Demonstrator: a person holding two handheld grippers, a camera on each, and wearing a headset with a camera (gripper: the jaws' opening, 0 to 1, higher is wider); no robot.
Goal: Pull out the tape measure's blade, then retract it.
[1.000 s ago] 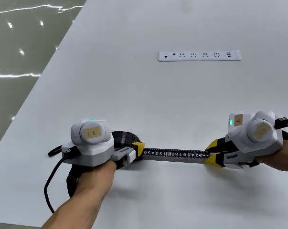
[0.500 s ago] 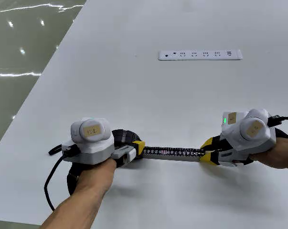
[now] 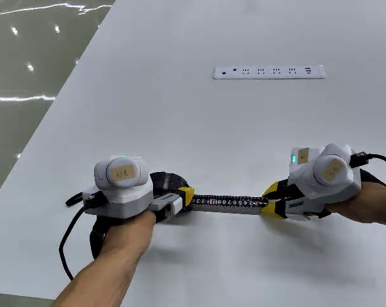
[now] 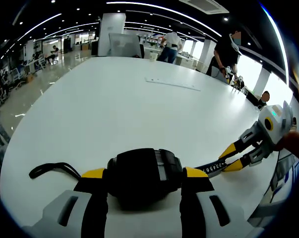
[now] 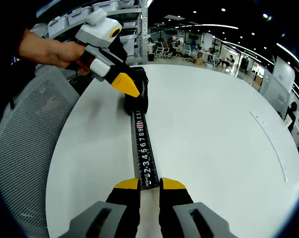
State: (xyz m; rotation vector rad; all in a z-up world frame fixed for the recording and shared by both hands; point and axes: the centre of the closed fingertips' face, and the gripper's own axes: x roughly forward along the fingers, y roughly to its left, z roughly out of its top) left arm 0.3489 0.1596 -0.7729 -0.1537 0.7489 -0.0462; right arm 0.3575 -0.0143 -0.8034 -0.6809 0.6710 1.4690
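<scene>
The black tape measure case [image 3: 168, 186] rests on the white table near its front edge, and my left gripper [image 3: 183, 198] is shut on it. Between that gripper's yellow-tipped jaws the case [image 4: 144, 173] is squeezed, its wrist strap [image 4: 50, 169] trailing left. A dark blade [image 3: 228, 203] with white numbers runs from the case to my right gripper [image 3: 268, 200], which is shut on the blade's end. In the right gripper view the blade [image 5: 141, 157] stretches away to the case [image 5: 138, 96], with the end pinched in my right gripper [image 5: 149, 184].
A white power strip [image 3: 268, 71] lies flat at the far side of the table [image 3: 180, 128]. The table's left edge borders a glossy green floor [image 3: 26, 64]. A cable [image 3: 68, 240] hangs from the left gripper. People stand beyond the table [image 4: 226, 47].
My right gripper has moved left toward the case with the blade's end in it, so the exposed blade is shorter. The left gripper and the case have stayed put.
</scene>
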